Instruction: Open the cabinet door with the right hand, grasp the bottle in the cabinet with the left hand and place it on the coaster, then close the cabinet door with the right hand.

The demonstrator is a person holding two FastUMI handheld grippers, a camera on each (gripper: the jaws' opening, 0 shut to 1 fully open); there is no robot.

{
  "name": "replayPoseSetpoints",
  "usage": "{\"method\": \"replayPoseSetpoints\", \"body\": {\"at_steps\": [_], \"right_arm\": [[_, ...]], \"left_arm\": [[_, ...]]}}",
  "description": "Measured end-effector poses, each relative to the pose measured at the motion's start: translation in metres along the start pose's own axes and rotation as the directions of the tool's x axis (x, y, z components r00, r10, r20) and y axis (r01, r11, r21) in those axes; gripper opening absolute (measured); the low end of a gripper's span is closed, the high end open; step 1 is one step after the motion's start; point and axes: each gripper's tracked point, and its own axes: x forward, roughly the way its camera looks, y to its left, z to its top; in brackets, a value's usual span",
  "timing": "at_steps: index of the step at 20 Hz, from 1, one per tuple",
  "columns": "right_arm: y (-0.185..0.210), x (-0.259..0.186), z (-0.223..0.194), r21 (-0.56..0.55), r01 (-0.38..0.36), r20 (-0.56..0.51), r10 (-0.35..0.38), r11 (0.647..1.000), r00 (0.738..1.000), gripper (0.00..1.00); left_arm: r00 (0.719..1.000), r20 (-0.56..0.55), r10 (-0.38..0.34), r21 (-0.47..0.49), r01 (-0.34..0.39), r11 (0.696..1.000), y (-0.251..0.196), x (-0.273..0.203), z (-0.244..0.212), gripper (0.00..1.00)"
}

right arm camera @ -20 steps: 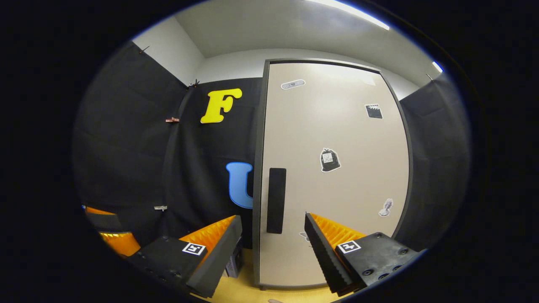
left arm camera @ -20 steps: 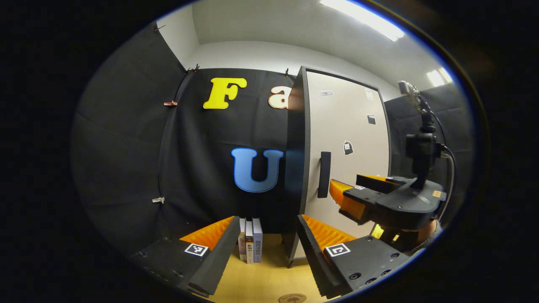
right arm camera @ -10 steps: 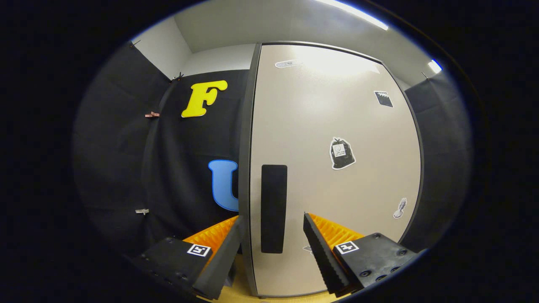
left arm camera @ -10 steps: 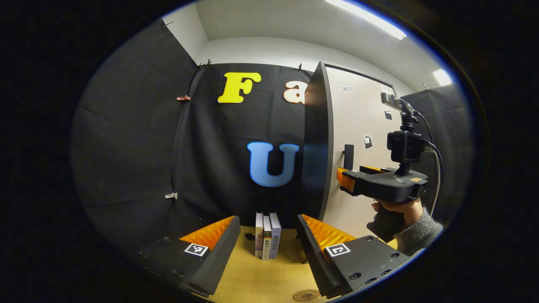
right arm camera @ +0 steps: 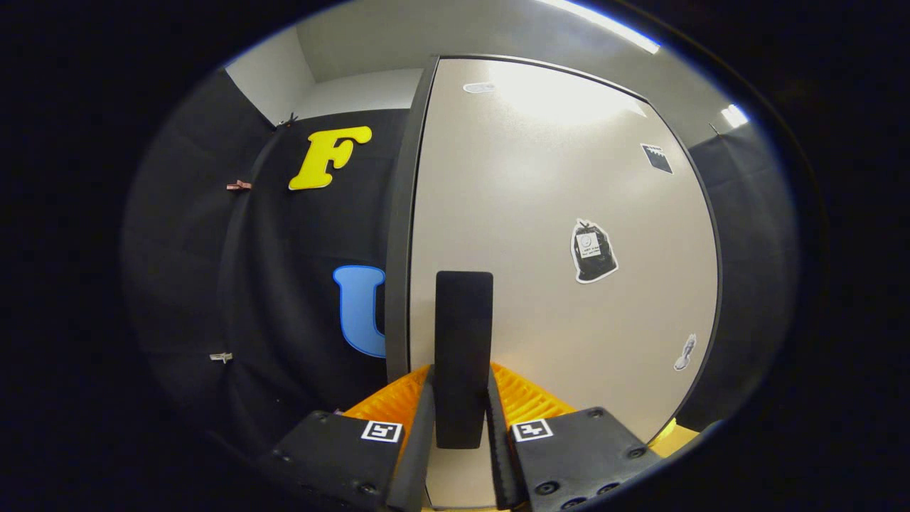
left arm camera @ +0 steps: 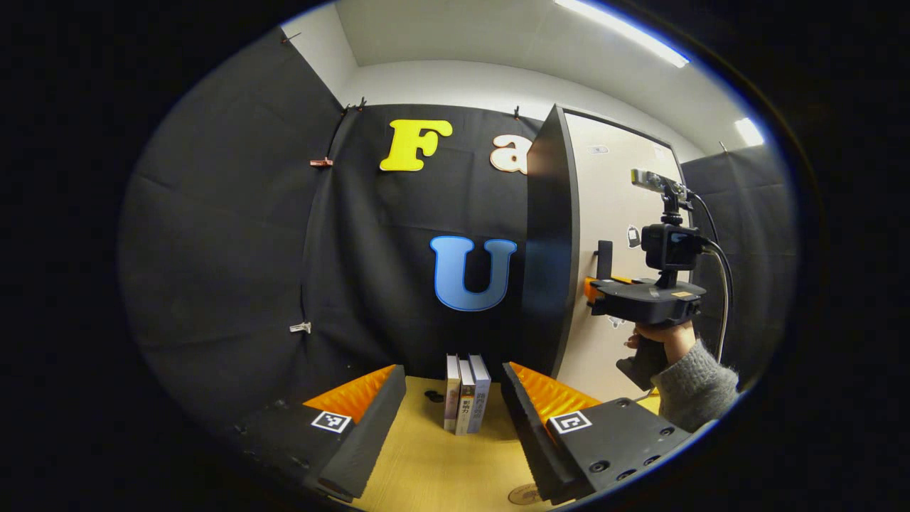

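Note:
The tall cabinet's beige door (right arm camera: 554,163) stands shut, so the inside is hidden. My right gripper (right arm camera: 461,377) is shut on the door's black vertical handle (right arm camera: 463,320), one finger pressing each side of its lower part. The left gripper view shows that right gripper (left arm camera: 597,288) from the side at the handle (left arm camera: 604,257), held by a hand (left arm camera: 657,340) in a grey sleeve. My left gripper (left arm camera: 452,370) is open and empty above the wooden table (left arm camera: 434,469), to the left of the cabinet's dark side (left arm camera: 547,242). The round coaster (left arm camera: 525,494) peeks out beside its right finger.
Three books (left arm camera: 467,395) stand upright on the table ahead of the left gripper, close to the cabinet's corner. A small dark item (left arm camera: 430,395) lies beside them. Stickers (right arm camera: 592,250) dot the door. Black cloth walls close in the booth behind and to the left.
My right gripper has moved in to the door and shut on the handle. The left gripper has drawn back and turned left, so the cabinet sits farther right in its view.

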Motion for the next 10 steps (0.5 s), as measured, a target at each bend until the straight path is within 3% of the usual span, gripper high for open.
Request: {"method": "replayPoseSetpoints", "body": {"at_steps": [4,6,10], "right_arm": [[-0.001,-0.003,0.000,0.007,0.008,-0.019,-0.008,1.000,1.000,0.28],[-0.001,-0.007,0.002,0.000,0.006,-0.026,-0.006,1.000,1.000,0.13],[0.001,-0.026,0.004,0.006,-0.049,-0.050,0.049,0.999,0.998,0.13]], "left_arm": [[1.000,0.003,0.005,-0.002,-0.005,1.000,0.003,-0.008,0.001,0.86],[1.000,0.001,0.002,-0.007,-0.002,1.000,0.001,-0.013,0.003,0.86],[1.000,-0.001,-0.007,-0.017,0.007,1.000,-0.006,-0.023,0.003,0.86]]}}
